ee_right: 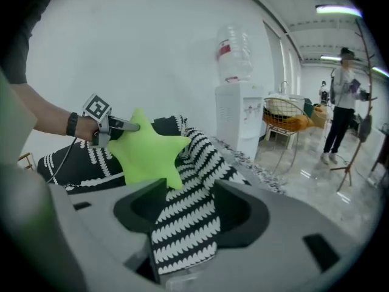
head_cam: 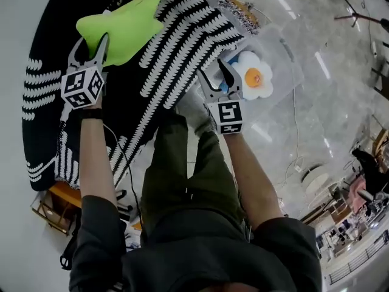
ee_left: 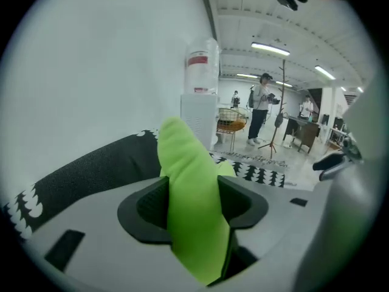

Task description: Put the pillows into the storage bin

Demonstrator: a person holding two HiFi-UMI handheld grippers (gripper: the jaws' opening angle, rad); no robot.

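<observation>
Jaws of the left gripper are seen in the head view closed on one point of the green star pillow, which is held up over a large black-and-white fabric. The right gripper is held at that fabric's lower edge. Just beyond it, a clear storage bin is set on the pale floor, and a white egg-shaped pillow with an orange centre is lying inside it. The green star pillow is well apart from the bin, on the other side of the fabric.

In the left gripper view, the jaws are pressed at a middling width on a thick fold of the green pillow, which rises upright between the pads. A water dispenser and a wire basket are seen behind, and a person is standing farther off.

In the right gripper view, the jaws are likewise closed partway, and a strip of the black-and-white fabric is pinched between them. Whether this fabric is a pillow or a throw cannot be told. Beyond it, the star pillow is shown held by the left gripper, clear of the fabric's surface.
</observation>
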